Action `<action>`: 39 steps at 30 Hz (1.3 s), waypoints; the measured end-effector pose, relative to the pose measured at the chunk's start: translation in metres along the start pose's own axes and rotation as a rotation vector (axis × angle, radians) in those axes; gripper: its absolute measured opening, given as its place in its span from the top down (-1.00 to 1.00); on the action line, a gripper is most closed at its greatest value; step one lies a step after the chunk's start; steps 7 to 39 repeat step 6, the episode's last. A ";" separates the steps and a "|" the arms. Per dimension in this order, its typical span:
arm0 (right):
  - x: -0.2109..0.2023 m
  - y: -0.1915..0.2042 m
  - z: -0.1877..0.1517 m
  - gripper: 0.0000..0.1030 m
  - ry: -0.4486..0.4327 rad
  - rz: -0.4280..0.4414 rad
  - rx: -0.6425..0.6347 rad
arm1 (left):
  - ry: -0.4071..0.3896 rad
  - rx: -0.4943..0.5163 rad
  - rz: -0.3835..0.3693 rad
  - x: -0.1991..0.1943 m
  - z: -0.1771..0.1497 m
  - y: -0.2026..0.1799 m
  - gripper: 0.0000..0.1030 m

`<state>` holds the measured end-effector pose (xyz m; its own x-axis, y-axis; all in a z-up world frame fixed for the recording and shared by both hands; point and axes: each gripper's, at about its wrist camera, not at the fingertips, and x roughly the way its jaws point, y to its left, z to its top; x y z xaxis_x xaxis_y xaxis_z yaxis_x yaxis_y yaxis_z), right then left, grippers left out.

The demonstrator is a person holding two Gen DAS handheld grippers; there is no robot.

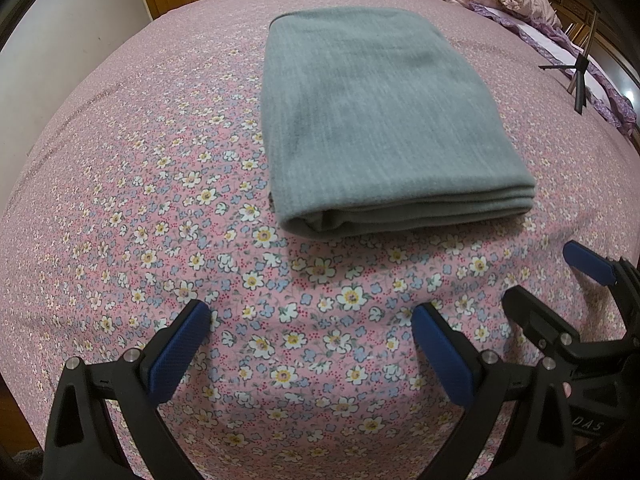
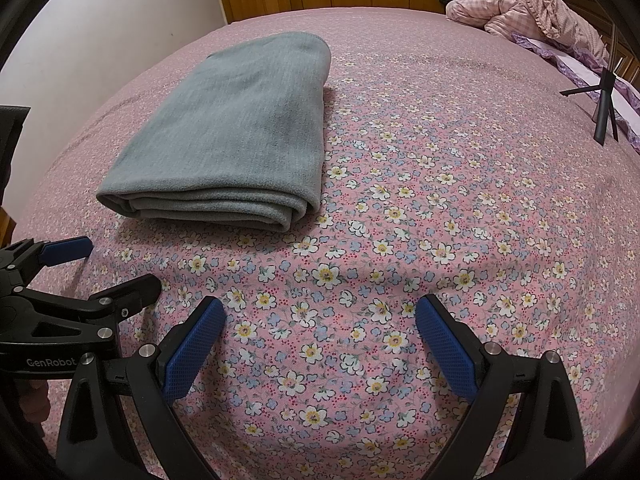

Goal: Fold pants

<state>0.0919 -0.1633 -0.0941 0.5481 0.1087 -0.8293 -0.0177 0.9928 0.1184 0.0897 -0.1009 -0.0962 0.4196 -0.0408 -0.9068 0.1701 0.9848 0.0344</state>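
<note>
Grey pants (image 1: 372, 116) lie folded in a thick stack mid-bed on the floral sheet (image 1: 160, 200); left gripper (image 1: 310, 344) and right gripper (image 2: 320, 340) both near, jaws wide, empty; fabric looks soft, light, floppy; I'd grip the near layered edge, all plies together

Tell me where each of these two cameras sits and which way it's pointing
Left wrist: on the left gripper, facing across the bed at the folded pants; the right gripper shows at right.
Right wrist: on the right gripper, facing likewise; the left gripper shows at left.
Shared: pants, floral sheet, pink quilt, black tripod.
</note>
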 end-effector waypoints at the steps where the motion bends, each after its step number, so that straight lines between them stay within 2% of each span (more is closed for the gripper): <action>1: 0.000 0.000 0.000 -0.92 0.000 0.000 0.000 | 0.000 0.000 0.000 0.000 0.000 0.000 -0.99; 39: 0.000 0.000 0.000 -0.92 0.000 -0.001 0.000 | 0.000 0.000 0.001 0.000 0.000 0.000 -0.99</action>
